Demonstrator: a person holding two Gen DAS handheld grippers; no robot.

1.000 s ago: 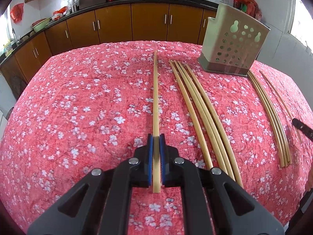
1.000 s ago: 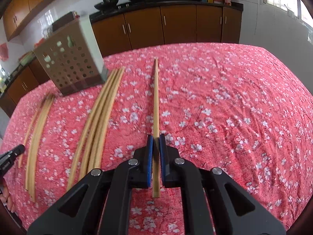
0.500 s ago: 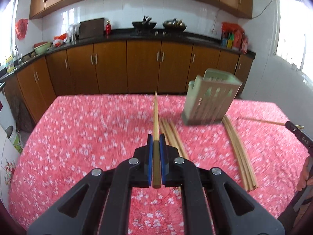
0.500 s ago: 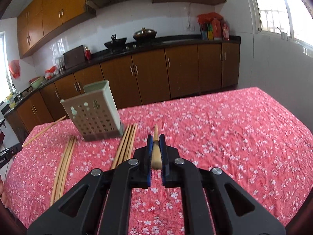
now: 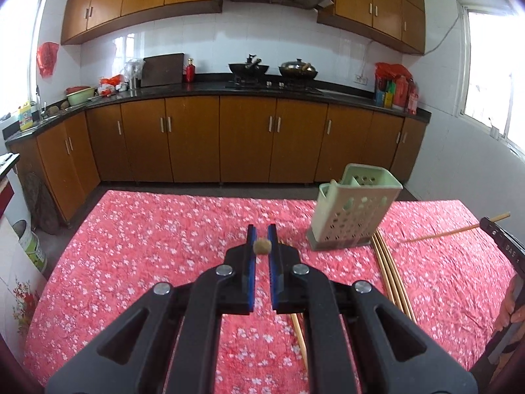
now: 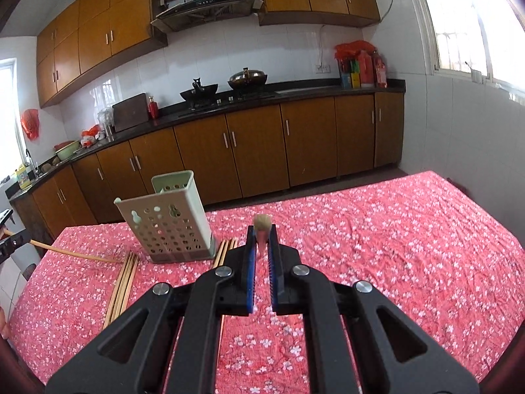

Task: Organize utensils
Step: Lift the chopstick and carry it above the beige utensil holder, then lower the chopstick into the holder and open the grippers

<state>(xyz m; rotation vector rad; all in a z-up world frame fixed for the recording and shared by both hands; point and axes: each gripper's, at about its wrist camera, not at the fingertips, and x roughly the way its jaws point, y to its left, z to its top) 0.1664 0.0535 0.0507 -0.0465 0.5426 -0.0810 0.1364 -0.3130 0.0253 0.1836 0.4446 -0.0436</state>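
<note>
My left gripper is shut on a bamboo chopstick, seen end-on and lifted off the table. My right gripper is shut on another chopstick, also seen end-on and raised. The pale green perforated utensil holder stands on the red floral tablecloth, ahead and to the right of the left gripper; in the right wrist view the holder is ahead and to the left. Loose chopsticks lie beside the holder's base, and more show in the right wrist view.
The other gripper with its chopstick shows at the right edge of the left wrist view and at the left edge of the right wrist view. Brown kitchen cabinets and a counter with woks stand beyond the table.
Both grippers have lifted their chopsticks off the cloth and tilted up, so each stick now points straight ahead. The table has dropped lower in both views.
</note>
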